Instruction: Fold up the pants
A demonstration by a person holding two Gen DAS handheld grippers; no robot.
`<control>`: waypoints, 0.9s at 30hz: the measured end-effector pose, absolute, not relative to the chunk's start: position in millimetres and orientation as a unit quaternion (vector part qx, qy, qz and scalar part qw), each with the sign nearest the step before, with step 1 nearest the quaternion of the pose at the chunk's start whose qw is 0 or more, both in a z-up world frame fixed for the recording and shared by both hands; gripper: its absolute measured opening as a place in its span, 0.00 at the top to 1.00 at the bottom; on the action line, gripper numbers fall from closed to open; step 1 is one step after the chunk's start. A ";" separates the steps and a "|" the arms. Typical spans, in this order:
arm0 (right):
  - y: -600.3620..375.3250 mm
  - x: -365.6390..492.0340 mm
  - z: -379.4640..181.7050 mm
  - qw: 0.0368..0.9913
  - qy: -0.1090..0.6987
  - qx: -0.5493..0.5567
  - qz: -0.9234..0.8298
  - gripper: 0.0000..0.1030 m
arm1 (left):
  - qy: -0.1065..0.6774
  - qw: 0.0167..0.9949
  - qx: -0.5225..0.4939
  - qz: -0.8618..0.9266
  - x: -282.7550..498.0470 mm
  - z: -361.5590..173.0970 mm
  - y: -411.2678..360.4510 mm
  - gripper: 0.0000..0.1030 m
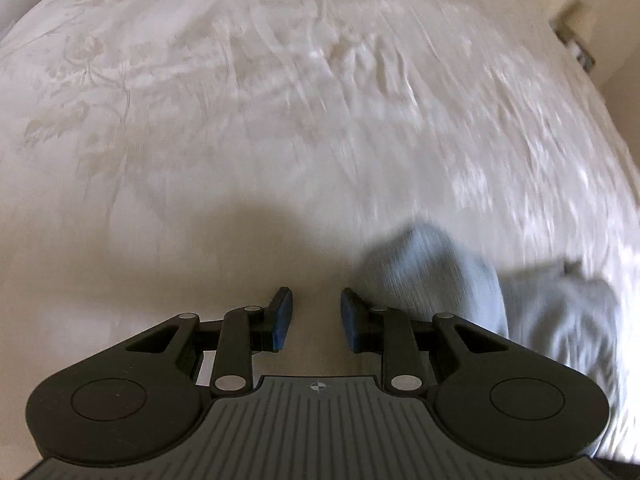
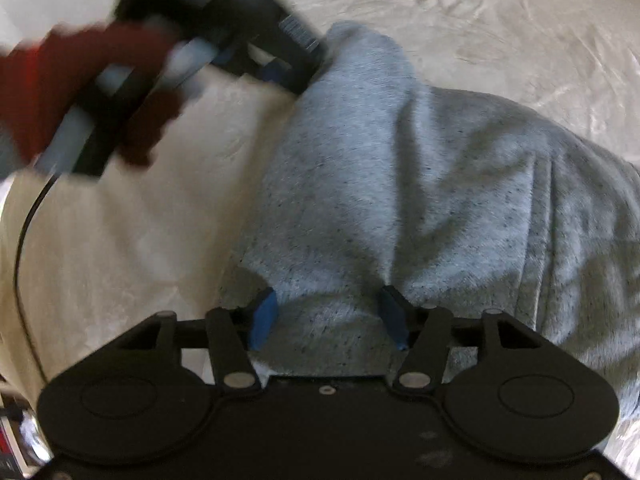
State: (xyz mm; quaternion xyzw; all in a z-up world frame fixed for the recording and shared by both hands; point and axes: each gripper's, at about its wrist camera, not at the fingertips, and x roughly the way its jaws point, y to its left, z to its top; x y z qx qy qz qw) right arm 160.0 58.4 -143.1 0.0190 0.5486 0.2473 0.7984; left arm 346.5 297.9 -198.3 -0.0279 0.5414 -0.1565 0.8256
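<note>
A: Where are the heathered light-grey fleece pants [image 2: 420,184]?

B: Bunched on the cream bedspread [image 1: 200,140], right of the empty, spread left gripper [image 1: 316,316]; right gripper [image 2: 326,318] straddles them, unclosed.

A: Step?

B: Probably regrasping; pinch an edge next.

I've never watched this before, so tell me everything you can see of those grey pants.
The grey pants look like soft, speckled fleece knit, lying bunched and creased on a cream bedspread. The open right gripper straddles a near fold. The left gripper, open, is beside the far edge; blur hides any contact.
</note>
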 end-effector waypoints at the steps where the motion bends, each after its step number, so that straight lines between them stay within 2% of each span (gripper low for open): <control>1: 58.7 160.2 -143.3 0.798 0.549 0.020 0.248 0.36 | 0.539 0.827 -0.030 -0.156 352.6 -199.5 295.8 0.75; 6: 56.4 163.5 -145.8 0.797 0.550 0.031 0.250 0.35 | 0.507 0.850 -0.054 -0.132 362.7 -179.0 302.5 0.75; 9: 53.9 169.4 -147.2 0.797 0.548 0.037 0.251 0.33 | 0.471 0.867 -0.105 -0.126 340.2 -152.6 315.9 0.75; 13: 48.2 166.2 -144.9 0.797 0.548 0.046 0.251 0.26 | 0.464 0.864 -0.111 -0.162 304.3 -134.0 309.8 0.75; 20: 48.6 164.1 -145.9 0.798 0.546 0.053 0.252 0.24 | 0.520 0.837 -0.044 -0.168 277.2 -176.1 282.4 0.72; 24: 44.4 163.3 -145.2 0.798 0.545 0.059 0.251 0.26 | 0.532 0.841 -0.064 -0.077 287.8 -201.4 315.0 0.72; 27: 41.3 162.5 -145.4 0.798 0.545 0.063 0.248 0.26 | 0.524 0.850 -0.058 -0.006 293.6 -198.4 336.7 0.74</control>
